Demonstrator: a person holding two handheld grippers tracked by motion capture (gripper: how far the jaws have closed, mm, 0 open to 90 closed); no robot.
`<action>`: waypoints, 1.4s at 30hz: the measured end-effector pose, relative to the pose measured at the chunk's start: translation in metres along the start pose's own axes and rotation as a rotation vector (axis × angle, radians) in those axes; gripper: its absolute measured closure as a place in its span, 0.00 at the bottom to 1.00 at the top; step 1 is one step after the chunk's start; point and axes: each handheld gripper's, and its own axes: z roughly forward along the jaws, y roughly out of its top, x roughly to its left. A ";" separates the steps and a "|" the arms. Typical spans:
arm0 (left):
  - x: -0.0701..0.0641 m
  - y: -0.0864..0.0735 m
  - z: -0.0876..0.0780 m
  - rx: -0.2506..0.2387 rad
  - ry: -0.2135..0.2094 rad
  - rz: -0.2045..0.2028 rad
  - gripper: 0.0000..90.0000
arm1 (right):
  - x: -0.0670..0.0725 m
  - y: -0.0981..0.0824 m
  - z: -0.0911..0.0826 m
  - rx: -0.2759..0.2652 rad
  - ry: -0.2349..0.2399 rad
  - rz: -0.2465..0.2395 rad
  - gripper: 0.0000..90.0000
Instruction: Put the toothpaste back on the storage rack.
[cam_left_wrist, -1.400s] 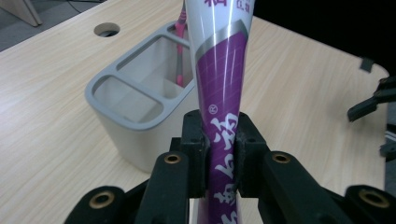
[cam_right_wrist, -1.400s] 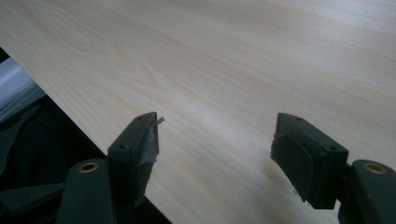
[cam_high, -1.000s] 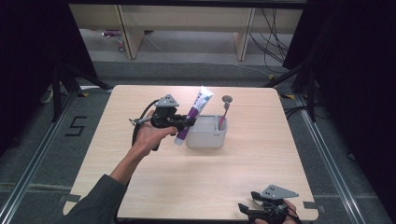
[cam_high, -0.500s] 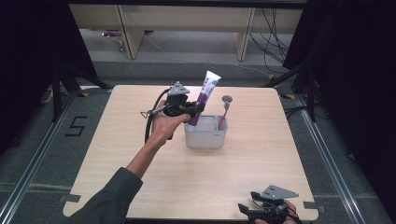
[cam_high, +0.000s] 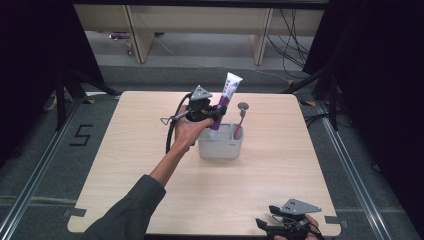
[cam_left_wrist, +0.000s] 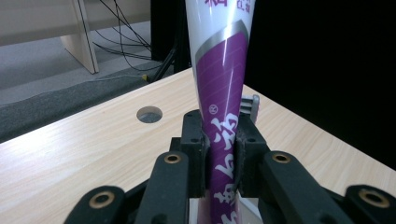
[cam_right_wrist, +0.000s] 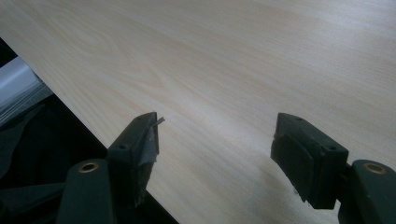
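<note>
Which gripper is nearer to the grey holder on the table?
Left. The left gripper grips the toothpaste tube just above the holder; the right gripper is at the near table edge.

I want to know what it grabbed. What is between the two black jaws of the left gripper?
The purple and white toothpaste tube. The left gripper view shows both pads pressed on it, above the grey holder.

Bare table around grey holder
</note>
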 end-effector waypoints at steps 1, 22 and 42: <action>0.000 0.000 0.001 0.000 0.003 -0.003 0.86 | 0.000 0.000 0.000 0.000 0.001 0.001 0.36; 0.002 -0.020 0.019 -0.002 0.008 -0.010 0.86 | -0.002 -0.002 -0.002 -0.009 0.009 0.004 0.36; 0.002 -0.039 0.025 -0.012 0.015 0.003 0.86 | -0.001 -0.004 -0.003 -0.006 0.011 0.020 0.36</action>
